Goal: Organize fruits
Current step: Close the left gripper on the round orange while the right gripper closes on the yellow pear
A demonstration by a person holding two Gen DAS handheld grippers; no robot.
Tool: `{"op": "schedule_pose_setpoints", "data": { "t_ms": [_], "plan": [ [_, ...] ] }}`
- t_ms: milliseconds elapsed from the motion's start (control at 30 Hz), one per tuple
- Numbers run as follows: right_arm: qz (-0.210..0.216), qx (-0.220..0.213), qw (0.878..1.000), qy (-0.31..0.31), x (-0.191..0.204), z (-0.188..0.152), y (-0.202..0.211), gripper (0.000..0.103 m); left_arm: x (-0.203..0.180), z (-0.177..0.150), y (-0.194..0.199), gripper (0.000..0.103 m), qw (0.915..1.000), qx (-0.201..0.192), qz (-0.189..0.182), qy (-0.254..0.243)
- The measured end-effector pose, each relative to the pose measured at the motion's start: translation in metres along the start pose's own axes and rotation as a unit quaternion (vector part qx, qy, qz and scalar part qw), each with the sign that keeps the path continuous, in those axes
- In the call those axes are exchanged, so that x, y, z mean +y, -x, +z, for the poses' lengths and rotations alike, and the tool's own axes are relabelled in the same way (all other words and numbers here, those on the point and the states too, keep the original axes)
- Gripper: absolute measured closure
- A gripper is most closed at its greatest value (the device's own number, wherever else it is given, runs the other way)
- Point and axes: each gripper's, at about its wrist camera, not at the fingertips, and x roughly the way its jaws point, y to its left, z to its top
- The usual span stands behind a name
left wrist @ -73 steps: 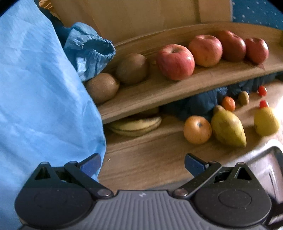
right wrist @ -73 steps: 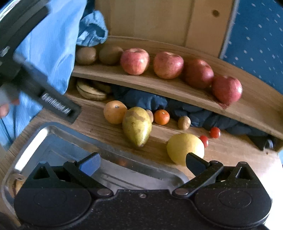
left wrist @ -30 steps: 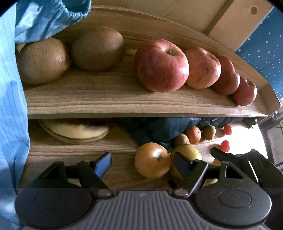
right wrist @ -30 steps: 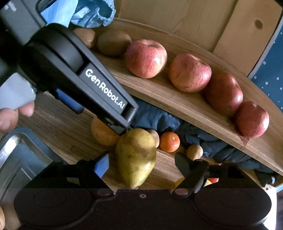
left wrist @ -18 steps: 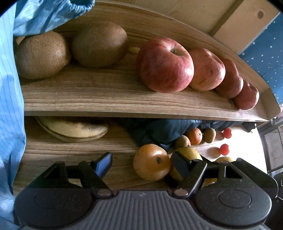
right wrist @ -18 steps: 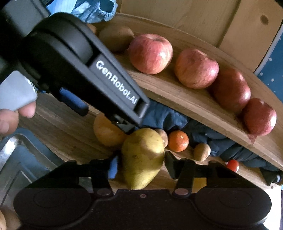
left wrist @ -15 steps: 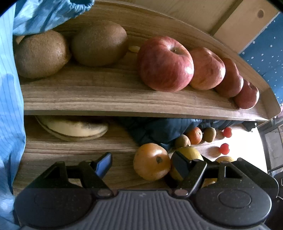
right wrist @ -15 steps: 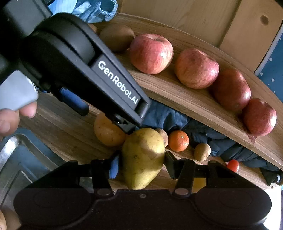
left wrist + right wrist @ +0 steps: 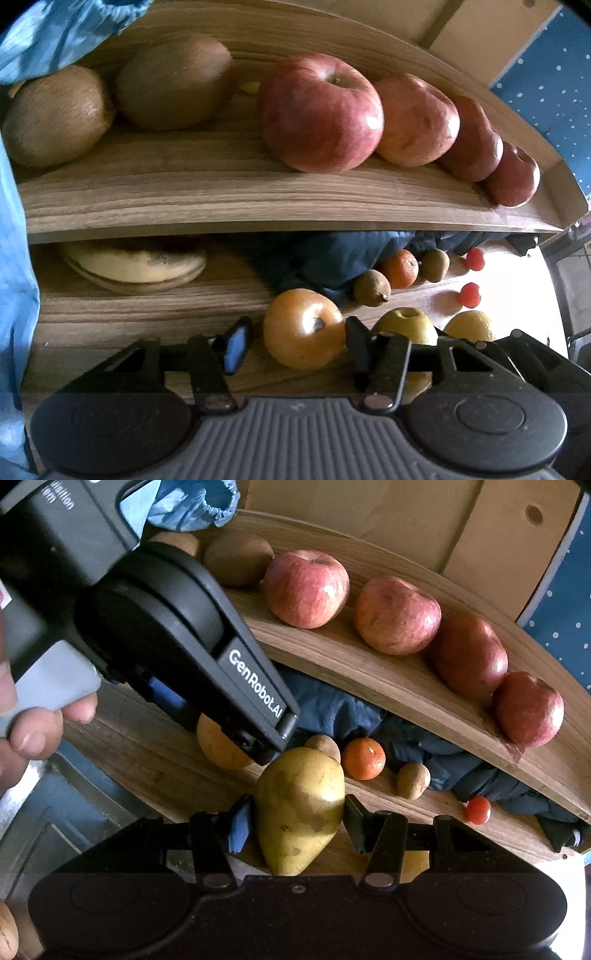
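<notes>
A round orange fruit [image 9: 303, 328] rests on the lower wooden board [image 9: 147, 310]. My left gripper [image 9: 299, 339] is shut on it, one finger close against each side. A yellow-green pear [image 9: 299, 797] lies just right of it, and my right gripper [image 9: 295, 823] is shut on the pear. In the right wrist view the left tool's black housing [image 9: 177, 638] crosses the frame and covers most of the orange fruit [image 9: 214, 746]. The upper shelf [image 9: 221, 199] carries two kiwis [image 9: 173, 81] and a row of red apples [image 9: 321, 118].
Bananas [image 9: 136, 266] lie under the shelf at left, beside a dark blue cloth [image 9: 314, 254]. A mandarin [image 9: 364, 758], small brown fruits [image 9: 413, 781], cherry tomatoes [image 9: 469, 295] and a yellow citrus [image 9: 469, 326] sit to the right. A metal tray [image 9: 44, 812] is near left. A blue sleeve [image 9: 14, 277] edges the left.
Both grippers came in from above the tray to the lower board. The right jaws shut on the pear about half a second ago. The left jaws have just narrowed onto the orange fruit.
</notes>
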Motion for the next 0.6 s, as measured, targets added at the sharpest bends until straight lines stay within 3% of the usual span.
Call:
{"op": "schedule_pose_setpoints", "data": {
  "t_ms": [33,600],
  "plan": [
    [0.000,-0.001,1.000,-0.001,-0.001,-0.001,-0.002,0.049,-0.002,0.000,0.000,0.051,1.0000,-0.002,-0.001,-0.003],
    [0.009,-0.029,1.000,-0.004,-0.003,-0.009,0.016,0.050,-0.011,-0.015,0.016,0.052,0.9997,-0.017,0.015,-0.010]
  ]
}}
